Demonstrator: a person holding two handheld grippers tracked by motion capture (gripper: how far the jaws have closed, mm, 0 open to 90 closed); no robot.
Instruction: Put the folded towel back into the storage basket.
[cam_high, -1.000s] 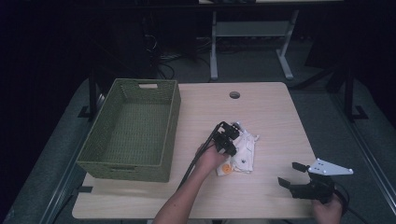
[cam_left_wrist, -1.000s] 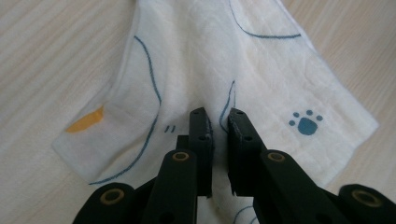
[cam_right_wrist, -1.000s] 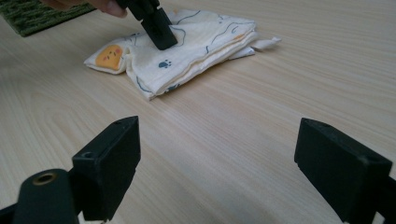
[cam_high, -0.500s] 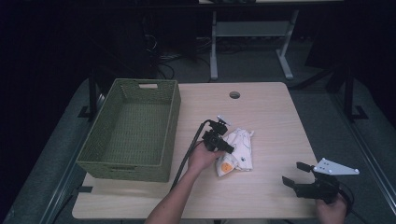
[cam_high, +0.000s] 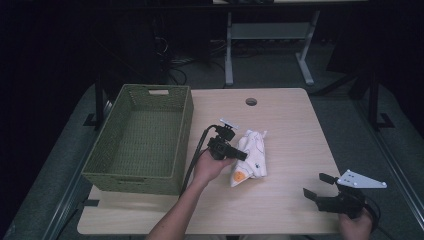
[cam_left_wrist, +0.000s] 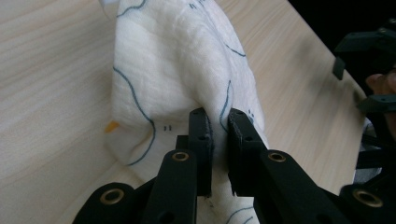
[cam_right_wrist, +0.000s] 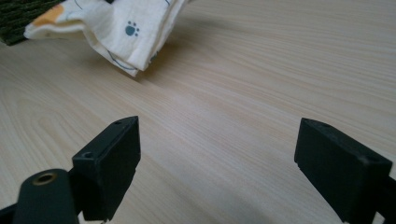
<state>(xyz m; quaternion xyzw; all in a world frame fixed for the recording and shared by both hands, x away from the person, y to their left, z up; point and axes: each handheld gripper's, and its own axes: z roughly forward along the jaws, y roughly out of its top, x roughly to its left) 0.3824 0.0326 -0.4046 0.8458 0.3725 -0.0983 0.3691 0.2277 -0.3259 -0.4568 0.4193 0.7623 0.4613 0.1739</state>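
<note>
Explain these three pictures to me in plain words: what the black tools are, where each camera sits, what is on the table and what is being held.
No robot here: a person holds a black two-fingered gripper in each hand. The high view is a fixed camera above the wooden table, with the forearms coming in from below. The other two cameras ride on the grippers and look along their fingers.

On the table stand a green woven basket and, to its right, a white printed cloth with blue outlines, a paw print and orange patches.

The left gripper has its fingers closed on a fold of the cloth; the left gripper view shows fabric pinched between them. The right gripper sits near the table's front right corner, fingers wide apart, holding nothing.
</note>
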